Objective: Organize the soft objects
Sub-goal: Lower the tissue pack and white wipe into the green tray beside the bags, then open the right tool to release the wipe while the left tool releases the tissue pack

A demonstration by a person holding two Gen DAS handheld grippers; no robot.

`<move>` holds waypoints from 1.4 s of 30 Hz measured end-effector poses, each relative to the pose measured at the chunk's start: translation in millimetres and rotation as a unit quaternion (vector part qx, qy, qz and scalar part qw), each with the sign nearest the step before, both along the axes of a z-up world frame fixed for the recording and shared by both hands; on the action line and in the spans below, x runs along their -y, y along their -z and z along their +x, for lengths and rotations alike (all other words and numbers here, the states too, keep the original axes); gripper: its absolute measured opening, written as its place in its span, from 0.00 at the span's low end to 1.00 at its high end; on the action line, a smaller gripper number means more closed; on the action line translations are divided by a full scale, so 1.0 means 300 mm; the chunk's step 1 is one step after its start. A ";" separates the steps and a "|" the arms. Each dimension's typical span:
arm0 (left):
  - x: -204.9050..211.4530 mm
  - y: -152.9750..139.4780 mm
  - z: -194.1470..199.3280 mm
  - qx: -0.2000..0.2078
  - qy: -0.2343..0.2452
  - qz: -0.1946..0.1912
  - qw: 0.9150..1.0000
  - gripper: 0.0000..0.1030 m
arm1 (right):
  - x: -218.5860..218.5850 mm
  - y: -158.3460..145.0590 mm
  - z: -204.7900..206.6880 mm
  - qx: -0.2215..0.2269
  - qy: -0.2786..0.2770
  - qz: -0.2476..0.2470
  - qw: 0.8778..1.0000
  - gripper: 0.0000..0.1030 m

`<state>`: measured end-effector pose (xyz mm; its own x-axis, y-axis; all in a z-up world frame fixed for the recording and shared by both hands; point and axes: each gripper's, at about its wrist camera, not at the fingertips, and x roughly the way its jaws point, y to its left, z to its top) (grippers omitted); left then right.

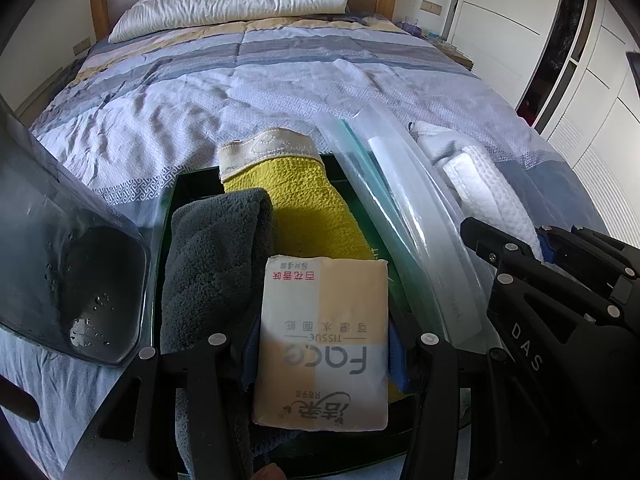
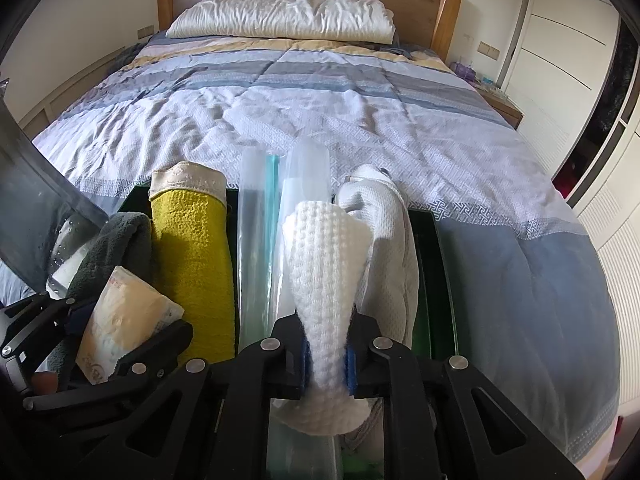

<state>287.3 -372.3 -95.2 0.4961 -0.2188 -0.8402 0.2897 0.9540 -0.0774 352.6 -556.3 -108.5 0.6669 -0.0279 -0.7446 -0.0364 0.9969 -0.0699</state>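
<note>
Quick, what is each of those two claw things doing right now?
Left gripper: closed on the cream and white plastic tissue pack.
Right gripper: closed on the white waffle-weave cloth.

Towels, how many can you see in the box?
3, maybe more hidden: yellow towel left of the divider, grey towel beside it at far left, white towel right of the divider, clamped in the right tool.
</note>
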 end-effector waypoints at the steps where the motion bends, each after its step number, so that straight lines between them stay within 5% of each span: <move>1: 0.000 0.001 0.001 0.000 0.000 0.000 1.000 0.44 | 0.000 0.001 0.003 0.000 0.000 -0.001 1.000 0.13; 16: 0.005 0.009 0.002 -0.001 -0.001 0.002 1.000 0.44 | 0.002 0.013 0.013 -0.005 0.003 -0.006 1.000 0.19; 20: 0.003 0.011 0.003 -0.001 -0.002 0.003 1.000 0.44 | 0.008 0.008 0.012 -0.004 0.006 -0.003 1.000 0.34; 29: 0.003 0.010 -0.003 0.001 -0.002 -0.002 1.000 0.46 | -0.015 -0.016 -0.005 0.006 -0.007 -0.006 1.000 0.46; 35: 0.008 0.001 -0.009 0.008 -0.002 -0.005 1.000 0.65 | -0.021 -0.028 -0.015 0.013 -0.007 -0.015 1.000 0.57; 42: 0.022 -0.013 -0.021 0.013 -0.004 -0.009 1.000 0.69 | -0.014 -0.049 -0.028 0.021 -0.001 -0.018 1.000 0.58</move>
